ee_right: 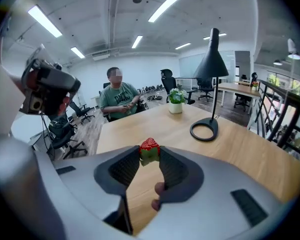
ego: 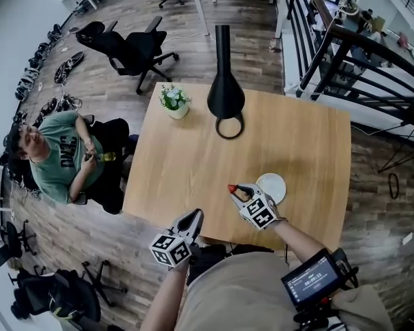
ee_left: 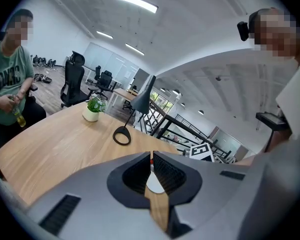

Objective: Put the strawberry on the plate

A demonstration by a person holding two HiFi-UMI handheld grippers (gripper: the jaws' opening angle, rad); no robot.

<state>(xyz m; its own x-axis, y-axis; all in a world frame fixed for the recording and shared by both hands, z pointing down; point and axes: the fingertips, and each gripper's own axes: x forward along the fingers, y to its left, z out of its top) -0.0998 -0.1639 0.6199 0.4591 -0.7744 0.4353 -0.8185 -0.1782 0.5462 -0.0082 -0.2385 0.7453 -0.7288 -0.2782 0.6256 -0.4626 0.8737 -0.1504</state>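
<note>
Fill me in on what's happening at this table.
A person holds a claw in each hand over a wooden table. The right claw is clamped on a strawberry, pinched at its jaw tips, just to the left of a white plate in the head view. The plate has nothing on it, so the strawberry is not delivered yet. The left claw is shut with nothing in it, near the table's front edge.

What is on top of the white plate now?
Nothing: the plate shows a bare surface. The right gripper covers its lower left rim. The strawberry is held in that gripper's jaws, beside the plate.
</note>
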